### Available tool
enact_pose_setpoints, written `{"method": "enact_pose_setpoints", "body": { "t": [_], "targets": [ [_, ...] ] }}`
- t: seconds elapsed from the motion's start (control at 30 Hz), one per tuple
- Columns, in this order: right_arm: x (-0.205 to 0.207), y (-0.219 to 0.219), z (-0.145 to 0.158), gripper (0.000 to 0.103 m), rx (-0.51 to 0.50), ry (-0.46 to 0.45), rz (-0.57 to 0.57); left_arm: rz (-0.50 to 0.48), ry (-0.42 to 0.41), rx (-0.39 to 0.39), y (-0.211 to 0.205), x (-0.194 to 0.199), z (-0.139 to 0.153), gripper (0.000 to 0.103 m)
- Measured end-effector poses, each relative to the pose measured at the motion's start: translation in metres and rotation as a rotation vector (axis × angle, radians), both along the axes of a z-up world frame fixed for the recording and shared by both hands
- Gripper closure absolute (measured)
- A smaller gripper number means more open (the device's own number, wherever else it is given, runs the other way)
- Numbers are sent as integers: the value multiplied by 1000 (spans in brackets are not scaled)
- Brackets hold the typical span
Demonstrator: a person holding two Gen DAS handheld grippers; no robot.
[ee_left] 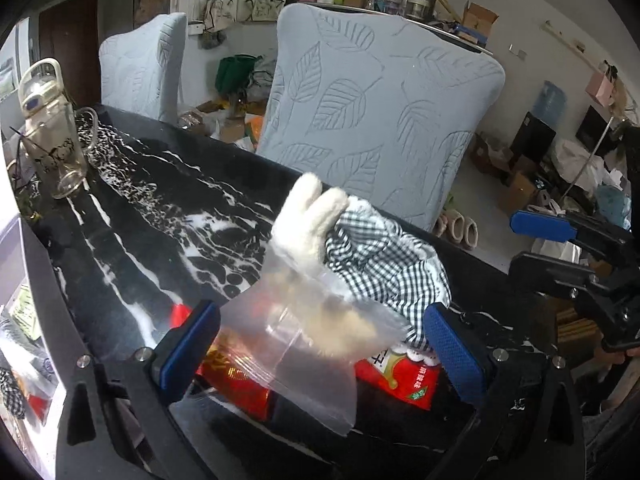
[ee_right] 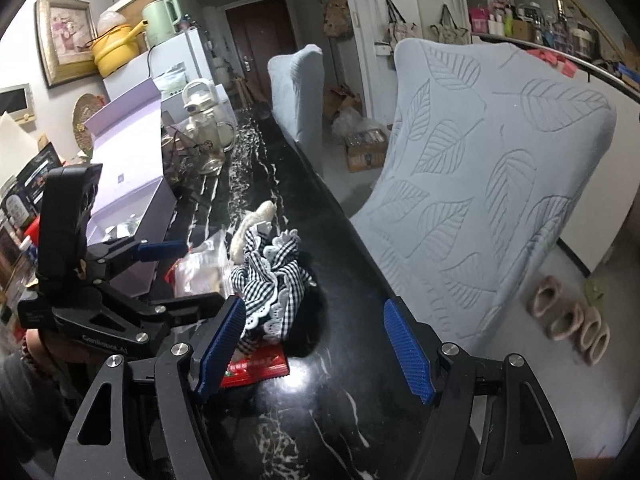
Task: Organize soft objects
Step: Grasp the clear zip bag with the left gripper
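Note:
A pile of soft things lies on the black marble table (ee_left: 160, 216). It holds a white fluffy piece (ee_left: 308, 220), a black-and-white checked cloth (ee_left: 384, 268) with lace trim, a clear plastic bag (ee_left: 296, 332) and a red packet (ee_left: 400, 380). My left gripper (ee_left: 320, 348) is open, its blue pads wide on either side of the bag without pressing it. In the right wrist view the checked cloth (ee_right: 272, 276) rests on a black furry item (ee_right: 312, 320). My right gripper (ee_right: 316, 348) is open over bare table, just short of the pile, its left pad next to the red packet (ee_right: 256, 368).
Two chairs with light-blue leaf covers (ee_left: 380, 120) stand along the table's far edge. An open lilac box (ee_right: 128, 184), a glass mug (ee_left: 60, 152) and a cream bottle (ee_left: 40, 84) sit at the table's left. Slippers (ee_right: 572, 320) lie on the floor.

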State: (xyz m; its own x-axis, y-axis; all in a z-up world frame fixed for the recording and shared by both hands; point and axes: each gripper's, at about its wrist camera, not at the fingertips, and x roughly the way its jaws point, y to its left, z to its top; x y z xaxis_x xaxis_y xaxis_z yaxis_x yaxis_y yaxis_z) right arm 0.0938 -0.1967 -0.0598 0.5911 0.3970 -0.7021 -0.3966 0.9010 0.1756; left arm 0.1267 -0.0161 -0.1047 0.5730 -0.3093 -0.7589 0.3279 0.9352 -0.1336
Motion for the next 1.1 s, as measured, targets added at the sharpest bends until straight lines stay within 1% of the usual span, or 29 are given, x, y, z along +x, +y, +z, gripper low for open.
{"method": "enact_pose_setpoints", "body": {
  "t": [0.17,0.23,0.33,0.37,0.4,0.5,0.6,0.67,0.8,0.93,1.07,1.1],
  "targets": [
    [7,5,-7,31,2,22,14,-41,-17,34,-4,-5,-2,0],
    [9,7,-9,31,5,31,16,-55,-22,59,-7,-8,-4,1],
    [10,8,-12,31,6,43,17,-74,-39,102,-12,-11,-6,14],
    [10,9,-13,31,5,46,17,-80,-38,110,-13,-13,-7,20],
    [10,8,-14,31,4,49,17,-87,-37,119,-14,-14,-8,24],
    [12,7,-16,31,5,58,15,-98,-38,135,-14,-15,-9,25],
    [13,4,-17,31,10,64,12,-95,-63,99,-10,-20,1,25],
    [14,3,-18,31,13,67,14,-85,-80,90,-8,-21,7,25],
    [16,0,-19,31,18,70,17,-86,-107,113,-10,-17,13,25],
    [21,-1,-19,31,27,73,26,-119,-89,121,-18,-8,9,25],
    [26,-4,-20,31,27,74,30,-148,-30,107,-21,8,-5,25],
    [27,-5,-20,31,27,75,31,-149,-28,106,-21,10,-6,25]
  ]
}}
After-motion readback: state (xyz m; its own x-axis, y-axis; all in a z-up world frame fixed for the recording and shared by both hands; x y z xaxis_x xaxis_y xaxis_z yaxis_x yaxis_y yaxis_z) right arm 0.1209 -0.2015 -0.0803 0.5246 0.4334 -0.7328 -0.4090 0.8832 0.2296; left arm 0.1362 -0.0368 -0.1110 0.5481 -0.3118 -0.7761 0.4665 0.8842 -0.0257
